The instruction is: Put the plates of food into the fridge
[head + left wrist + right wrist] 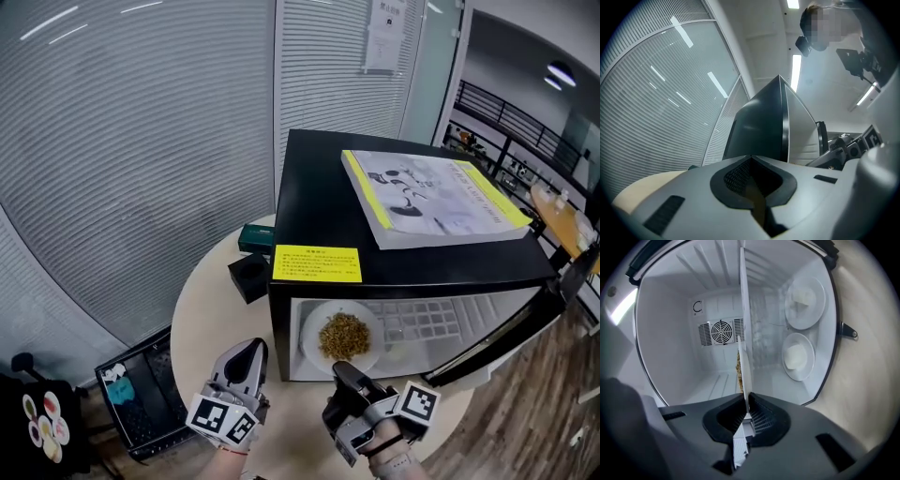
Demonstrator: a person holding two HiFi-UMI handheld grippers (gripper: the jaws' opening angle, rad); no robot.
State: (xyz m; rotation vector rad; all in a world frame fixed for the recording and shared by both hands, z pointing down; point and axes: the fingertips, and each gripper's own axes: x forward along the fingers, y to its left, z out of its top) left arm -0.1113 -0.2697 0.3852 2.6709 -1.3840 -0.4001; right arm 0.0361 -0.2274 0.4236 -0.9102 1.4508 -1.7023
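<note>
1. Currently, the right hand-held gripper (342,367) is grasping a plate (314,337) of brownish food by its near rim, its jaws clenched on the thin edge.
2. It is holding the plate flat, probably so that the loose food is not sliding off, and the plate is sitting at the mouth of the fridge (309,187), partly inside.
3. In the right gripper view, the plate (745,333) is showing edge-on because that hand-held gripper (744,411) is rolled onto its side to pinch a level rim.
4. Two plates (805,303) of white food are already lying on what looks like the fridge floor, so this one is likely heading for a spot above them.
5. The door (506,328) is hanging wide open at the right, leaving the way in free.
6. The left hand-held gripper (246,354) is clenched on nothing, waiting over the desk (216,309) beside the fridge, apparently not needed for this step.
</note>
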